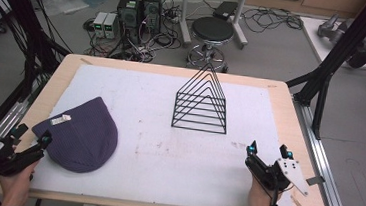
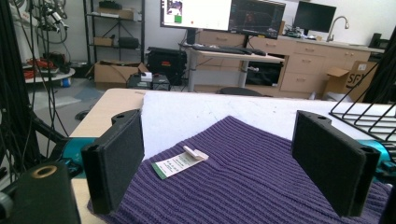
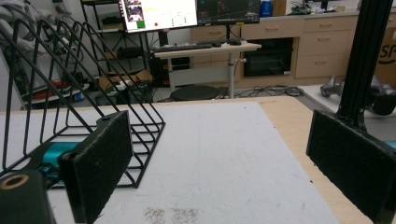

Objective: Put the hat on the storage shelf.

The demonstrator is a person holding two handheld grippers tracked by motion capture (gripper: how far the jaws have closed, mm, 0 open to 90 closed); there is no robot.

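- The left gripper (image 2: pixel 229 163) is held spread over the near edge of the purple ribbed knit beanie (image 1: pixel 80 134); nothing is pinched.
- The right gripper (image 1: pixel 269 152), also spread, is held empty, right of the beanie.
- Beyond, right of the beanie, the black wire triangular rack (image 1: pixel 202 100) is seen.
- A grasp is judged pending; closing on the fabric is called for.

The print on the white tag (image 2: pixel 180 163) lying on the purple knit hat (image 2: pixel 252 177) is too small to read. In the left gripper view the hat's near part runs off the bottom edge, and the black wire rack (image 2: pixel 369 116) is cut by the right edge. In the right gripper view the rack (image 3: pixel 70 93) runs past the left and top edges.
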